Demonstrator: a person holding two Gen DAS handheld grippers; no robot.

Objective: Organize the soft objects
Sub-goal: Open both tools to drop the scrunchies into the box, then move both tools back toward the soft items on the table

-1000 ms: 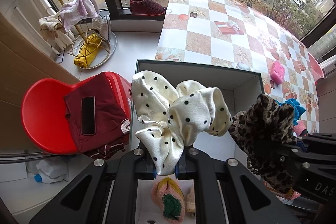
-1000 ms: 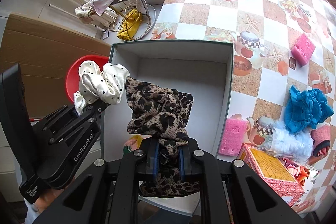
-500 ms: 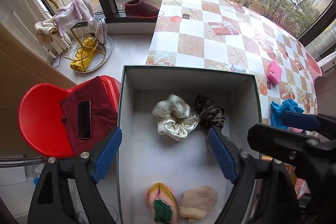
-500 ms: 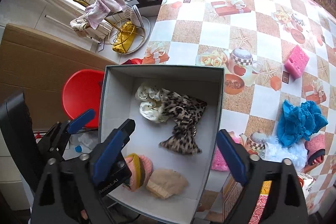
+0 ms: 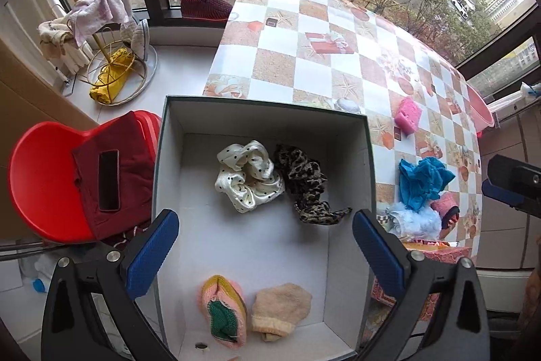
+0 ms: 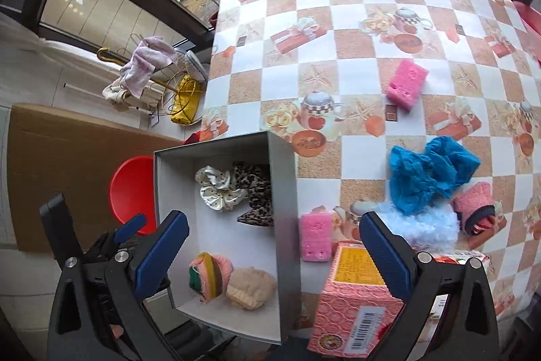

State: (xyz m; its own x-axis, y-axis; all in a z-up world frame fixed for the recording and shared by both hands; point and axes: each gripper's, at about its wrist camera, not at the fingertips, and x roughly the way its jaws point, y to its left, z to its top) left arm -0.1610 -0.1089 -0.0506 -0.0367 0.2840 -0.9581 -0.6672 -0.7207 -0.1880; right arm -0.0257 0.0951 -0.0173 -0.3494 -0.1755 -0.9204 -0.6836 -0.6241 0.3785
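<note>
A grey open box (image 5: 368,164) (image 6: 285,192) holds a white polka-dot scrunchie (image 5: 248,180) (image 6: 218,190), a leopard scrunchie (image 5: 306,186) (image 6: 257,192), a pink-yellow knit piece (image 5: 223,310) (image 6: 208,274) and a beige mitt (image 5: 282,308) (image 6: 250,288). My left gripper (image 5: 265,254) is open and empty above the box. My right gripper (image 6: 274,261) is open and empty over the box's right wall. On the table lie a blue scrunchie (image 6: 427,176) (image 5: 422,181), a pale blue fluffy one (image 6: 422,227) and two pink sponges (image 6: 405,83) (image 6: 315,237).
A pink carton (image 6: 355,296) stands at the table's near edge under the right gripper. A pink rolled item (image 6: 476,208) lies at the right. A red chair (image 5: 37,178) with dark red cloth stands left of the box. A gold rack with cloths (image 5: 101,49) stands by the window.
Both grippers opened and let go of the polka-dot and leopard scrunchies, which now lie in the box. Both grippers have pulled up and back; the right one has swung right over the table.
</note>
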